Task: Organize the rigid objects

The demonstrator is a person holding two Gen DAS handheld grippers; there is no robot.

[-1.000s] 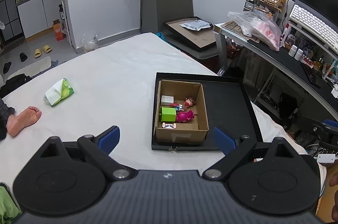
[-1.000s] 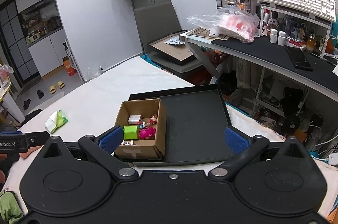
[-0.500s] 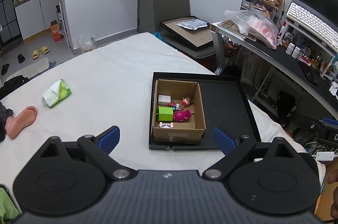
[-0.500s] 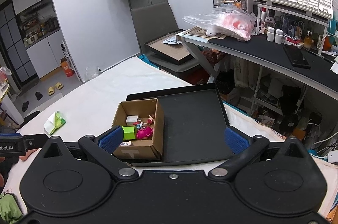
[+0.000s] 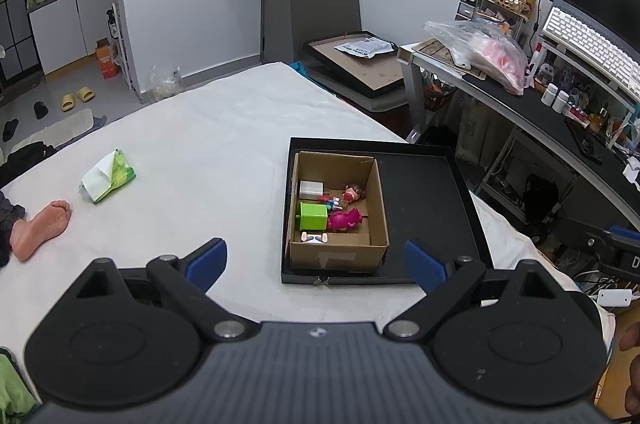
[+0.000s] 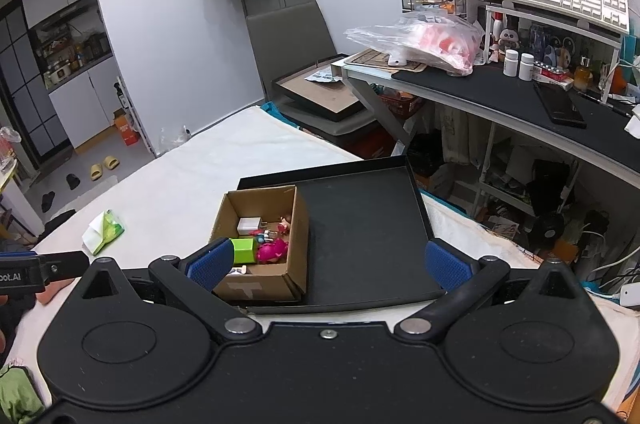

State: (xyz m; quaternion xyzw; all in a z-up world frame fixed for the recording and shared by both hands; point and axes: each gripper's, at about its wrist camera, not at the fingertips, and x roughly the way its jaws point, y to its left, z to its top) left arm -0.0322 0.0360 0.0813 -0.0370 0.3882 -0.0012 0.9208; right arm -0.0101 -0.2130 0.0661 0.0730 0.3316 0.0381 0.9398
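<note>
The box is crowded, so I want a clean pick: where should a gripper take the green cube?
Come from straight above and close on the green cube across its near and far faces. A pink toy presses its right side and the cardboard box wall crowds its left.

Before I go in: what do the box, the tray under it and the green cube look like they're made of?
Box: brown corrugated cardboard, matte, with a taped front and a raw cut rim.
Tray: black, matte, thin raised rim; probably plastic or coated board, I cannot tell which.
Green cube: smooth, evenly coloured faces with crisp edges, likely hard plastic.
</note>
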